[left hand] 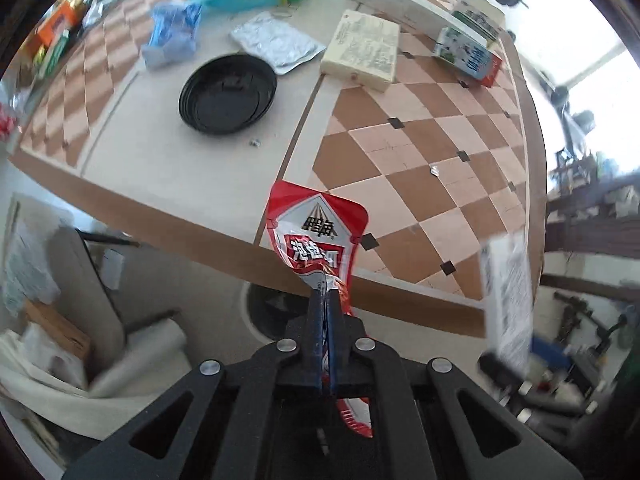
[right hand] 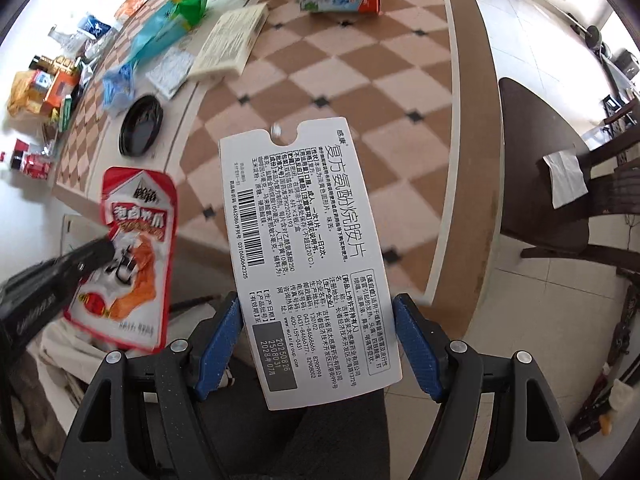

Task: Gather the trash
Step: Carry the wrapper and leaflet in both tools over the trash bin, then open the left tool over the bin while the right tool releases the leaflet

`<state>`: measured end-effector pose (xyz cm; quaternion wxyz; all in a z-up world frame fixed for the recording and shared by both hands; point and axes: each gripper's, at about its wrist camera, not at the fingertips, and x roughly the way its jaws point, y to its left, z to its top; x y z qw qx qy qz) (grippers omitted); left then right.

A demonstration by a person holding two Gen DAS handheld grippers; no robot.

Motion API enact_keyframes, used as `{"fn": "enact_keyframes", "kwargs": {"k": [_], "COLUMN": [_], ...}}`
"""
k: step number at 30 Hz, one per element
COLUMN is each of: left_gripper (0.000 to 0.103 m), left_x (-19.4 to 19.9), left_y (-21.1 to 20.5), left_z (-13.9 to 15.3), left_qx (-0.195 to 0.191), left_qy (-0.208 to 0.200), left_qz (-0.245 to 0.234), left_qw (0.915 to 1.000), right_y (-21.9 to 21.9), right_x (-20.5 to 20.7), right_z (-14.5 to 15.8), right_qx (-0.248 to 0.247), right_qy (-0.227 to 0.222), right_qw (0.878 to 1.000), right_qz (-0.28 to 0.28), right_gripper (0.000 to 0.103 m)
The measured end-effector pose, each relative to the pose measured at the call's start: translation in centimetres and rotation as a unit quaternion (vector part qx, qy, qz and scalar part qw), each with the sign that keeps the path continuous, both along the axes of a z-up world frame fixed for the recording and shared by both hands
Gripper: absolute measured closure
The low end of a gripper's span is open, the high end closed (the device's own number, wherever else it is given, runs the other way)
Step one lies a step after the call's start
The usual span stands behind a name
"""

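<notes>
Both grippers had trash lifted past the table's (left hand: 224,216) near edge: the left gripper (left hand: 326,296) was pinching a red snack wrapper (left hand: 316,232), the right gripper (right hand: 318,328) clamped a flattened medicine box (right hand: 308,248). Next, each needed carrying over what seemed, blurrily, a bin (left hand: 268,316) below, then releasing.

Checkered tabletop (right hand: 328,80), dark wooden chair (right hand: 560,200), pale tiled floor (right hand: 520,20), bright daylight
</notes>
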<state>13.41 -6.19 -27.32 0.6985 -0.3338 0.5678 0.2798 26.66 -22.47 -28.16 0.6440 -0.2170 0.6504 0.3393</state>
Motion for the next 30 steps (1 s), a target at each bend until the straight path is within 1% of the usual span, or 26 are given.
{"fn": "enact_keyframes", "kwargs": {"k": [2, 4, 6, 8, 11, 14, 16, 21, 24, 27, 30], "left_gripper": [0.103, 0.103, 0.103, 0.103, 0.103, 0.103, 0.103, 0.103, 0.103, 0.103, 0.103], "left_x": [-1.2, -2.9, -5.0, -7.2, -9.8, -10.9, -11.1, -11.4, -11.4, -11.3, -11.2], "left_y": [-0.3, -0.8, -1.5, -2.3, -3.0, -3.2, -2.9, -1.4, -0.6, -0.3, -0.4], "left_z": [-0.4, -0.8, -1.4, -2.6, -5.7, -10.4, -14.5, -26.1, -32.4, -37.2, -40.4], "left_qx": [-0.005, -0.007, -0.014, -0.026, -0.047, -0.062, -0.068, -0.098, -0.117, -0.129, -0.139], "left_qy": [-0.020, -0.029, -0.030, -0.023, -0.012, 0.005, 0.018, 0.042, 0.058, 0.072, 0.082], "left_qz": [0.010, 0.019, 0.028, 0.040, 0.059, 0.074, 0.079, 0.098, 0.102, 0.095, 0.087], "left_qw": [0.9997, 0.9994, 0.9991, 0.9986, 0.9970, 0.9953, 0.9943, 0.9895, 0.9863, 0.9844, 0.9830], "right_y": [-1.1, -2.0, -2.8, -3.5, -4.2, -4.4, -4.1, -2.7, -1.2, -0.6, 0.3], "right_x": [-1.6, -3.3, -5.2, -6.9, -9.8, -12.0, -12.9, -13.3, -13.2, -13.0, -12.0], "right_z": [-1.2, -1.7, -2.4, -3.7, -6.8, -11.3, -14.8, -24.3, -30.1, -35.2, -39.6], "right_qx": [-0.011, -0.016, -0.018, -0.024, -0.039, -0.060, -0.072, -0.092, -0.100, -0.109, -0.119], "right_qy": [0.012, 0.009, 0.004, 0.018, 0.039, 0.059, 0.060, 0.055, 0.056, 0.061, 0.064], "right_qw": [1.000, 1.000, 1.000, 1.000, 0.998, 0.996, 0.994, 0.992, 0.991, 0.989, 0.987], "right_qz": [-0.016, -0.017, -0.009, -0.002, 0.015, 0.039, 0.054, 0.064, 0.068, 0.076, 0.086], "right_gripper": [0.026, 0.026, 0.026, 0.026, 0.026, 0.026, 0.026, 0.026, 0.026, 0.026, 0.026]}}
